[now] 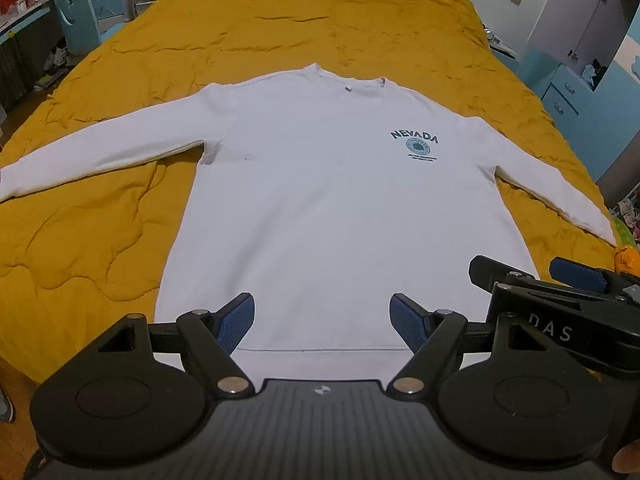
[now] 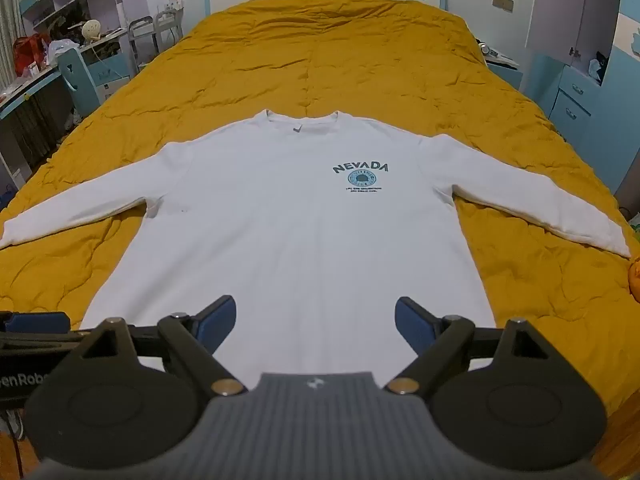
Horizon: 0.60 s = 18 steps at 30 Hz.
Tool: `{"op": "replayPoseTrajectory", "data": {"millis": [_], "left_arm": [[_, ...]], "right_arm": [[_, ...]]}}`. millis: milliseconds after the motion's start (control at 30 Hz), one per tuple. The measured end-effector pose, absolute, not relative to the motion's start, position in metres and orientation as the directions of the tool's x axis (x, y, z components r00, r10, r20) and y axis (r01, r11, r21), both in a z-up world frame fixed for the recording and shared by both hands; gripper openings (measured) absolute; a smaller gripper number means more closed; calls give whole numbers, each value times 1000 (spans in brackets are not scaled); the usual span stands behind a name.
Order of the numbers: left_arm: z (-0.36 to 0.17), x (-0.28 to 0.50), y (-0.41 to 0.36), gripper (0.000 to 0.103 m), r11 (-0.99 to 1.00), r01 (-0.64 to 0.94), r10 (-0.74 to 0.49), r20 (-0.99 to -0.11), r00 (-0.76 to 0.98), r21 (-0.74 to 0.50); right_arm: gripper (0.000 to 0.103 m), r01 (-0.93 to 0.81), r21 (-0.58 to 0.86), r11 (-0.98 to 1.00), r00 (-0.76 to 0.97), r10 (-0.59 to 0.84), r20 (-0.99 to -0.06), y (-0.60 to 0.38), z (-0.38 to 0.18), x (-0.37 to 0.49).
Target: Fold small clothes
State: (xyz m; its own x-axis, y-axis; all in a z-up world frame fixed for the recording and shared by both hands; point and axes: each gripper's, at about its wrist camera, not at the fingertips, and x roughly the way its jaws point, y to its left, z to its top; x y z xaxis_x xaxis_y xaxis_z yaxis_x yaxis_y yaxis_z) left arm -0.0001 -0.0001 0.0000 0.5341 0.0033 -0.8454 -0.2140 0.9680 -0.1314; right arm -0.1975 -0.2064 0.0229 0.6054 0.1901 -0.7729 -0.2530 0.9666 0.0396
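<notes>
The left claw (image 1: 322,322) hangs released over the hem of the white sweatshirt (image 1: 340,208), its blue pads spread wide with nothing between them; the garment lies face up and flat on the yellow quilt (image 1: 100,240) of the bed, both sleeves stretched out sideways (the NEVADA print (image 1: 414,142) shows on the chest). The right claw (image 1: 576,276) shows at the lower right edge of this view, just beside the hem corner. From the right wrist, the right claw (image 2: 316,320) is likewise released and empty above the sweatshirt (image 2: 280,232) hem. To start well, I judge each claw should pinch one layer-pair at a hem corner or sleeve, lifting evenly so the cloth stays smooth.
</notes>
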Motion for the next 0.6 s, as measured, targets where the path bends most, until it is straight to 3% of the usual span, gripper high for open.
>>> {"op": "replayPoseTrajectory", "data": {"millis": [600], "left_arm": [[1,4,1,90,967,-216,1,-847,531,-134]], "right_arm": [[83,-254,36,967,607,188,-772,-205,22,-198]]}}
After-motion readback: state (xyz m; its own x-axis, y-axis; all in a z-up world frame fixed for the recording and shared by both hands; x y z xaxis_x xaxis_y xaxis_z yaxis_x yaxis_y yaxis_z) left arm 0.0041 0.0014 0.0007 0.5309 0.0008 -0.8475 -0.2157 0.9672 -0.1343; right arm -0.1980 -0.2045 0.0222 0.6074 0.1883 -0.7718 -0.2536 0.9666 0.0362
